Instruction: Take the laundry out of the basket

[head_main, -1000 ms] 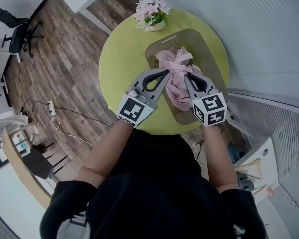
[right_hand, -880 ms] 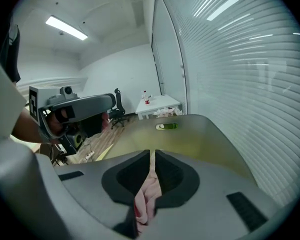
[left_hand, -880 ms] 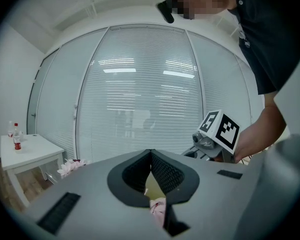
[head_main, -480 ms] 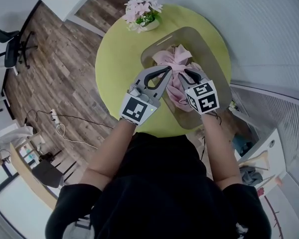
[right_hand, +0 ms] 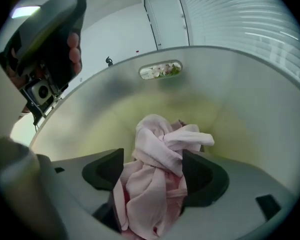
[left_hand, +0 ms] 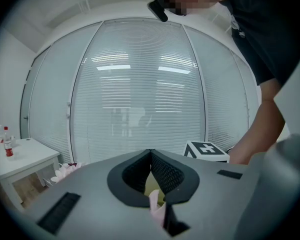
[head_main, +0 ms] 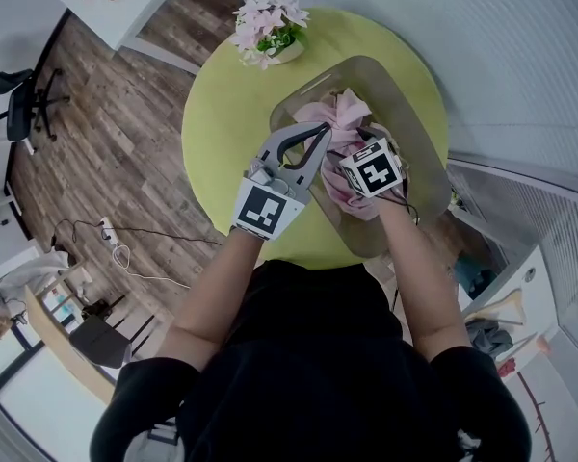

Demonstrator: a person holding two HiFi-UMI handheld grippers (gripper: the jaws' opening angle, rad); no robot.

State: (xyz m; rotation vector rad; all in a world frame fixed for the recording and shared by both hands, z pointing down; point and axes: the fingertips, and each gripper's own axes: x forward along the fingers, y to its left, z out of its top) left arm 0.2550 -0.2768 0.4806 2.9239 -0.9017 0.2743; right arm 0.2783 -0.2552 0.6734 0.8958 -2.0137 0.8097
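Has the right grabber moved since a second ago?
Yes. The right gripper dipped deeper into the translucent plastic basket, jaws just opening around the pink cloth.

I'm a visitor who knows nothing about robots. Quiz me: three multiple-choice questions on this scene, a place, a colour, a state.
1. Where are the flowers, relative to the basket? A inside it; B beside it, on the table; C under it.
2. What colour is the laundry? A pink; B blue; C white.
3. On the right gripper, the fingers are: A pressed together; B apart around the laundry; C out of sight.
Answers: 1B, they stand outside its wall; 2A, it is plainly pink; 3B, the fingers have just been opening, laundry between them.
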